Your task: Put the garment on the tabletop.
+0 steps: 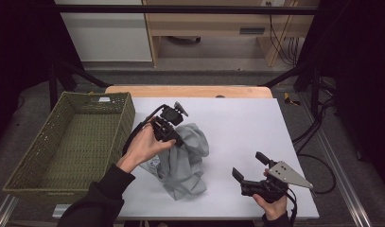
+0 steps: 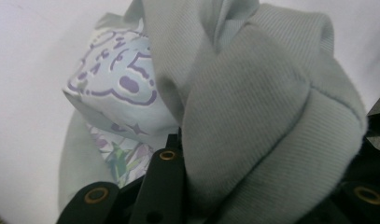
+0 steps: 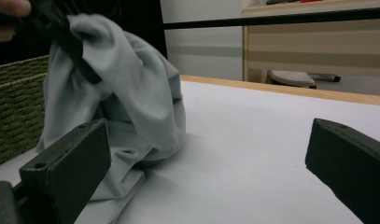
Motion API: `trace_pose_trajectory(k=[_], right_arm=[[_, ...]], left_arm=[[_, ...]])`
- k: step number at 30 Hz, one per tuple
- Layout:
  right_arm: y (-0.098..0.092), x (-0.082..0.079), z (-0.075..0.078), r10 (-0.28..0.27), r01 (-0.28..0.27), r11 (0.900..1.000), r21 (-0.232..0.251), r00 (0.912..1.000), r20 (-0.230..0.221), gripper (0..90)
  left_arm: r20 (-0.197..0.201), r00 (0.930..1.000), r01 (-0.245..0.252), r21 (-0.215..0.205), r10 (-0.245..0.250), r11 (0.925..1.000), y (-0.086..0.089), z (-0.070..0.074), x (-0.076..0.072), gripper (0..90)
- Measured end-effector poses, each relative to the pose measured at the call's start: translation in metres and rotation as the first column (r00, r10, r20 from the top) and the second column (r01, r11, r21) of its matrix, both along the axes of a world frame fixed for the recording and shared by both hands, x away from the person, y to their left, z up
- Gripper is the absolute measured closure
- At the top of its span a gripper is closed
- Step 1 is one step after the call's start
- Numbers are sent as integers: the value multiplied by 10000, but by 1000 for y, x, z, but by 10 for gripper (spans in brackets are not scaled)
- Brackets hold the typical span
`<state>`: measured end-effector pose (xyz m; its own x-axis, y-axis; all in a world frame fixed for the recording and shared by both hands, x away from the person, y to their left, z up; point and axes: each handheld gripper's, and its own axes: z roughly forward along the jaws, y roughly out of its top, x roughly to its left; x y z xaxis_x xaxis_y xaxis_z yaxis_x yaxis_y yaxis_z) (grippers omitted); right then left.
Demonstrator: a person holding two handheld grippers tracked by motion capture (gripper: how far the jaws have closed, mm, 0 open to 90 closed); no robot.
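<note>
high view shows the left gripper (image 1: 173, 135) pinching a bunched grey shirt (image 1: 183, 163) near its top, with most of the cloth hanging and pooling on the white table (image 1: 237, 123) below and beside the jaws. left gripper view looks along those jaws pressed into a thick ribbed fold of the shirt (image 2: 253, 116), and a pale printed patch (image 2: 120, 93) with purple outlines sits just beyond the fingertips. the right gripper (image 1: 249, 168) rests low on the table, well apart from the shirt, its jaws spread wide with nothing between them. right gripper view has the shirt (image 3: 127, 93) ahead of the near finger (image 3: 66, 163), lifted into a peak by the other gripper's black jaw. a green woven basket (image 1: 62, 142) stands just beside the left hand (image 1: 143, 146), on the side away from the shirt.
</note>
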<state>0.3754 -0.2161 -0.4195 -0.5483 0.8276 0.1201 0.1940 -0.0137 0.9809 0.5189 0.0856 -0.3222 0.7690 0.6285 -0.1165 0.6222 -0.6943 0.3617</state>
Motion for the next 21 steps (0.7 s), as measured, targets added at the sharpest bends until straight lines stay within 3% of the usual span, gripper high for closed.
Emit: trace_pose_trajectory(k=[9, 15, 18, 19, 21], right_arm=[[-1, 0, -1, 7, -8, 10000, -50, 10000, -37, 4], [0, 1, -2, -2, 2, 10000, 6, 9999, -166, 4], [0, 2, -3, 57, -58, 9999, -115, 10000, -76, 4], [0, 2, -3, 65, -66, 9999, -118, 10000, -60, 4], [0, 2, -2, 66, -67, 10000, -51, 9999, -138, 4]], left_arm=[[-163, 9998, 127, -85, -129, 9999, -2, -26, -1, 731], [-25, 9998, 221, -13, -221, 9998, -2, -29, -3, 571], [-13, 9996, 291, -589, -293, 9978, -1, -26, -4, 397], [87, 9994, 333, -825, -327, 9960, -1, -24, -5, 301], [396, 9983, 480, -1227, -435, 9913, 0, -19, -7, 273]])
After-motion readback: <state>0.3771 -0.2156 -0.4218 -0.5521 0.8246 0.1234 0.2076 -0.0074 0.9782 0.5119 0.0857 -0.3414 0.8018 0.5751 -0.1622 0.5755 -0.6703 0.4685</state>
